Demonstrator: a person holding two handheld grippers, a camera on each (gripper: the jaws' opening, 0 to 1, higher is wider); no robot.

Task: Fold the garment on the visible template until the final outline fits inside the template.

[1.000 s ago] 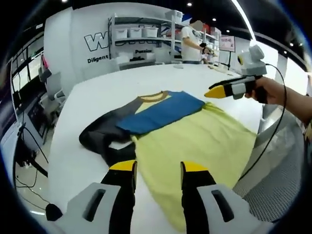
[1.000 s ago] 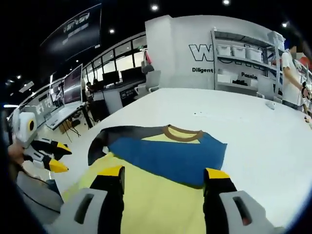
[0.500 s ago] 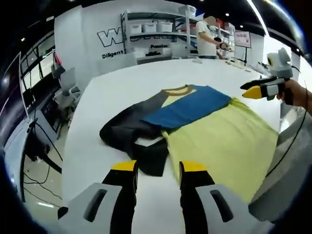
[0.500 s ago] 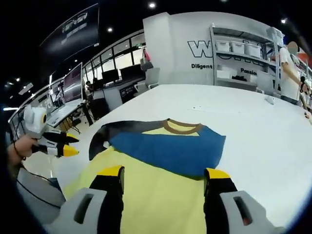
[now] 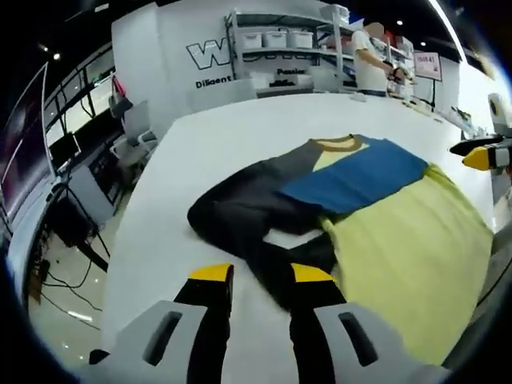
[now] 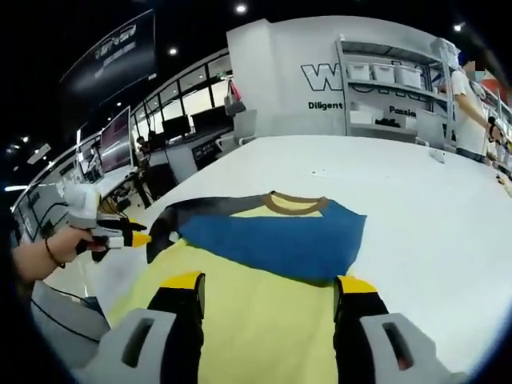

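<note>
We note a broad white tabletop (image 5: 240,144) running toward 12 o'clock. Beyond it stands a white wall (image 6: 280,72) bearing large dark lettering, with metal shelving (image 6: 392,88) holding pale storage bins (image 5: 276,38) at 1 o'clock. At 9 o'clock we record desks with monitors (image 6: 116,136) and office chairs (image 5: 132,132). The ceiling is dark with small recessed spotlights (image 6: 241,9). Cables (image 5: 56,272) trail on the pale floor at 8 o'clock in the left gripper view.

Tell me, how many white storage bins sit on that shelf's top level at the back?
3, side by side on the top level of the shelf: left bin, middle bin, right bin. More may be hidden behind the shelf's posts.
</note>
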